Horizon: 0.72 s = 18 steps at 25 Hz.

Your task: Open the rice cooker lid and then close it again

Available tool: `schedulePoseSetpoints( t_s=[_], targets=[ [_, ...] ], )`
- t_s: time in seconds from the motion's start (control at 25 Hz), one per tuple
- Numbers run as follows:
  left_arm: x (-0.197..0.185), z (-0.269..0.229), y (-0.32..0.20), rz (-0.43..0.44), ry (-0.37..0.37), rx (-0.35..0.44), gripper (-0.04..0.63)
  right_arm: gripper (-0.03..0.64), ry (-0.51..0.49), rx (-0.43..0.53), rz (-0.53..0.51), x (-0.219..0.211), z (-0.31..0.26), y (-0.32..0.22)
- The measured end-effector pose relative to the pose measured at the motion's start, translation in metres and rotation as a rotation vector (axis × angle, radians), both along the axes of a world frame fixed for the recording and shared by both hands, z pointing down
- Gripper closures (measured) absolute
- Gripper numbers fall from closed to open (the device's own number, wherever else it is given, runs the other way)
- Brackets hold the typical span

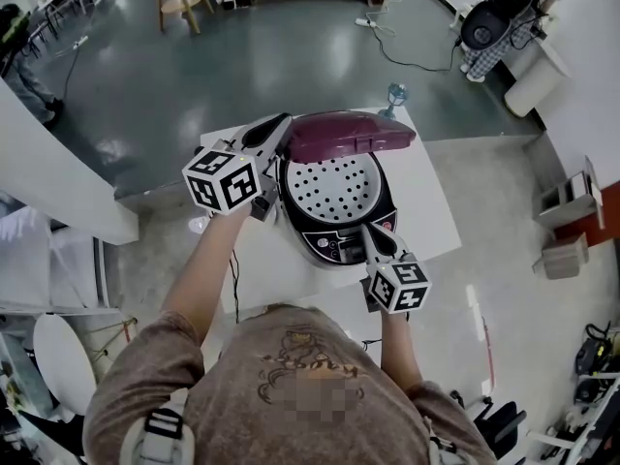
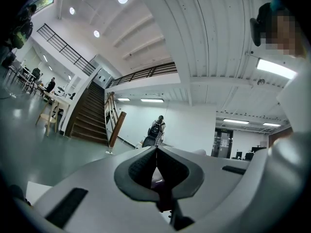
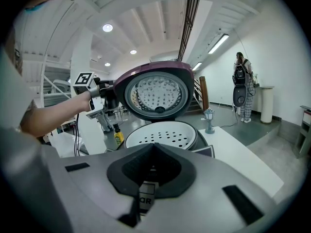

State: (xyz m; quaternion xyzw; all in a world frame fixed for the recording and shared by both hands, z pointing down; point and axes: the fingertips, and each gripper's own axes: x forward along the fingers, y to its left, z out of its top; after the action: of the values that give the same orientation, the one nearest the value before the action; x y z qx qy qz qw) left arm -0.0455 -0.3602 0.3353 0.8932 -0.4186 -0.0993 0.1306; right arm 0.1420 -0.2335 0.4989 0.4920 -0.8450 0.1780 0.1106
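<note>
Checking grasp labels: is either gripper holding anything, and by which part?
Left gripper, jaws shut, meets the raised lid at its side edge; a pinch cannot be told. Right gripper holds nothing.

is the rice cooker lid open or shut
Open: the lid stands tipped up at the back, inner face showing, holed tray below uncovered.

Left tool [image 1: 281, 125]: tips hidden against the lid [image 1: 349, 134] rim, contact unclear. Right tool [image 1: 374, 232] covers part of the cooker's front panel [image 1: 325, 248]. Near edge of the surface [image 1: 426, 192] lost under the person's torso [image 1: 291, 395].
</note>
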Motion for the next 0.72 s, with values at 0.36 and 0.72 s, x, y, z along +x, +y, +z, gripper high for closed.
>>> schedulePoseSetpoints(
  t_s=[0.36,0.72],
  targets=[
    [-0.008,-0.009,-0.015,-0.013,0.03,-0.011,0.574,0.615,-0.002,-0.001,-0.004,0.0,0.0,0.0],
    [-0.016,-0.018,-0.033,-0.02,0.067,-0.025,0.574,0.615,0.002,-0.001,-0.004,0.0,0.0,0.001]
  ],
)
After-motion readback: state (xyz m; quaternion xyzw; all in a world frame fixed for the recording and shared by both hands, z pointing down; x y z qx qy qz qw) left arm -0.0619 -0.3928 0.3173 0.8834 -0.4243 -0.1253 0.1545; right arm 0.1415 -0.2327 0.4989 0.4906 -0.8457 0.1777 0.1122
